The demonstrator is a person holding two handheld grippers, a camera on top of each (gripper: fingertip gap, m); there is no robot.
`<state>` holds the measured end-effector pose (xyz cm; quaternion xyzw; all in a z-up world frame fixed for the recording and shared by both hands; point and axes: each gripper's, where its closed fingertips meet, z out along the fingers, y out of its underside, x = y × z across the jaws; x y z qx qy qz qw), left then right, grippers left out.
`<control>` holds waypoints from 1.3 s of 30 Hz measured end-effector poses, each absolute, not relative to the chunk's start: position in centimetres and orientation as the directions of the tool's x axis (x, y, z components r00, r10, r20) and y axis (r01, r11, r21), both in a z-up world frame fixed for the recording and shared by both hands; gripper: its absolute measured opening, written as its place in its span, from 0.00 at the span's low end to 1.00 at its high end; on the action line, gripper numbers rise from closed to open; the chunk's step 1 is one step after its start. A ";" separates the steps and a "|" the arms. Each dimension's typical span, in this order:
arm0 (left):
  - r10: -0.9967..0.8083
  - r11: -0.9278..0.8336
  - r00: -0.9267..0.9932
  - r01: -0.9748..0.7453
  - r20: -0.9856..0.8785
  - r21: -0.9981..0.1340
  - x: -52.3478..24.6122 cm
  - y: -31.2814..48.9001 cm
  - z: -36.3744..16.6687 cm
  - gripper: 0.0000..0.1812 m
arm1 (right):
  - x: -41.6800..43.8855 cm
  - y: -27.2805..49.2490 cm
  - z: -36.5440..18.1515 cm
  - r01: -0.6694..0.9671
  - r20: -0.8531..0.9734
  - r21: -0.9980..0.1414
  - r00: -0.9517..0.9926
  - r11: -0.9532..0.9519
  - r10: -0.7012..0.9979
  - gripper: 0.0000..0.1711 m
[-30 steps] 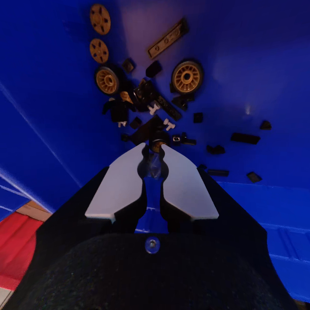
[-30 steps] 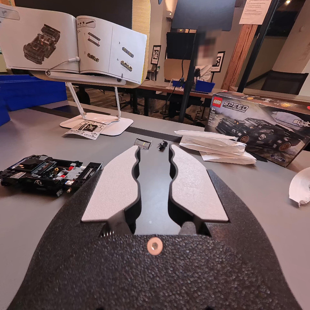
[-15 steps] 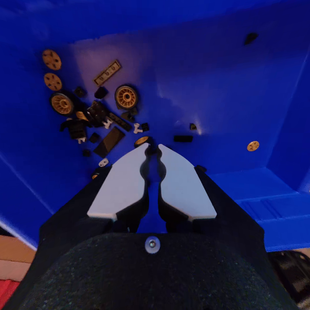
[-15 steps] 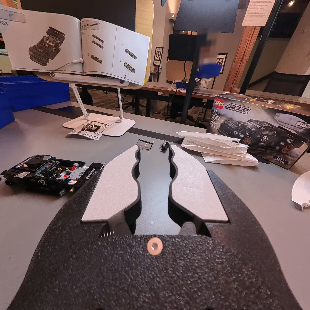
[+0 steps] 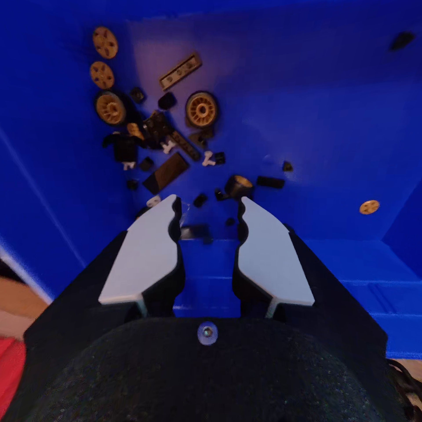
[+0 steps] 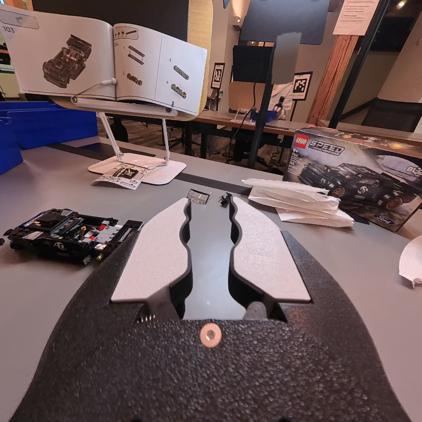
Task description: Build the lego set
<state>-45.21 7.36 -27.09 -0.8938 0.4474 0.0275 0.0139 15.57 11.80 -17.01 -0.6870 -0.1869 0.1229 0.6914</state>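
In the blue bin (image 5: 319,114) our left tongs (image 5: 209,199) have just spread open, empty, over loose pieces; a wheel (image 5: 238,185) lies just ahead. The grab seems lost. Right tongs (image 6: 209,201) hover released above the counter (image 6: 342,262) near the car (image 6: 66,235).

We see the blue bin (image 5: 296,91) dimly lit and heavily saturated, with one pale purple wash of light on its floor just beside the gold-hubbed wheel (image 5: 202,110); the small parts around that wheel are soft and smeared by blur. Straight bin edges bow toward the frame corners. In the right wrist view the grey table (image 6: 57,182) is evenly bright and sharp, with a faint sheen; a ceiling lamp glares far above it, and lines curve near the borders.
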 end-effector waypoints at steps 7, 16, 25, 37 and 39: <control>-0.793 -0.580 0.572 -0.814 0.208 0.029 -42.2 4.2 -28.5 0.11 | 15.8 11.8 -17.1 0.085 0.085 -0.996 0.903 0.019 0.420 0.19; -0.674 -0.701 0.738 -0.654 -0.036 -0.285 -43.7 11.2 -25.0 0.15 | 15.5 12.0 -17.4 0.090 0.085 -0.996 0.897 0.009 0.434 0.19; -0.322 -0.923 0.935 -0.345 -0.149 -0.172 -48.1 12.9 -27.4 0.11 | 15.5 11.9 -17.4 0.087 0.082 -0.996 0.895 0.008 0.438 0.19; -0.372 -0.911 0.891 -0.405 -0.258 -0.084 -50.4 11.3 -26.4 0.01 | 15.3 11.8 -17.3 0.070 0.065 -0.997 0.889 0.006 0.454 0.18; -0.382 -0.907 0.884 -0.415 -0.268 -0.075 -50.4 11.2 -26.6 0.01 | 15.3 11.8 -17.3 0.071 0.065 -0.997 0.887 0.005 0.457 0.18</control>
